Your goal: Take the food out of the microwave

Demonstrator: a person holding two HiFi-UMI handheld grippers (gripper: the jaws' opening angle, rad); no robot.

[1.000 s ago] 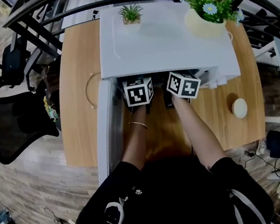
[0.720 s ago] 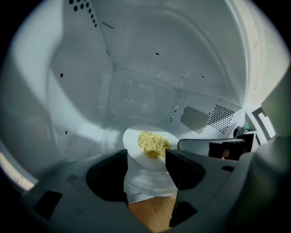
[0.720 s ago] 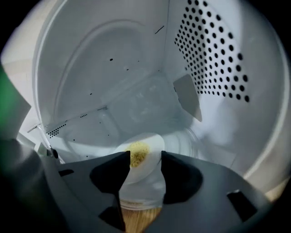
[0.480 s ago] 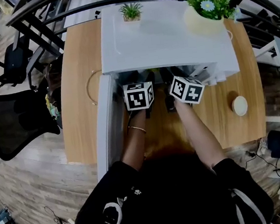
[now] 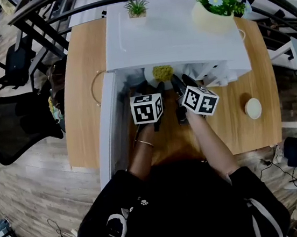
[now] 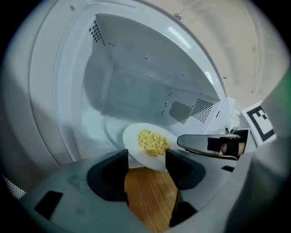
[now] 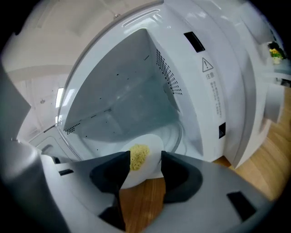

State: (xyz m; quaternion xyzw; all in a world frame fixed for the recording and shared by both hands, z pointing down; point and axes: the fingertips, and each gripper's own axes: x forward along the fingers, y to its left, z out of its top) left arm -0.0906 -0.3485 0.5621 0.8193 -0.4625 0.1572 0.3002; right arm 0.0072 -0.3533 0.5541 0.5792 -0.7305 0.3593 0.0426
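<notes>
The left claw has its jaws part-way spread around the near rim of a small white plate. The rim meets both inner faces, so the plate is pinched between them. A heap of yellow, noodle-like food lies at the plate's middle. A grey finger of the right claw reaches in from the right of that frame to the plate's edge. In the right gripper view the jaws are likewise spread, with the plate tilted between them and its rim against both.

The plate hangs at the mouth of the white microwave, its near edge over the wooden bench. The cavity behind it shows only the turntable. In the head view the plate is at upper centre, just below the microwave's front edge, and the door stands swung open at the left.

On the microwave's top are a small green plant at upper centre and a cream pot of flowers at upper right. A round white object rests on the bench at the right, well apart from the claws.
</notes>
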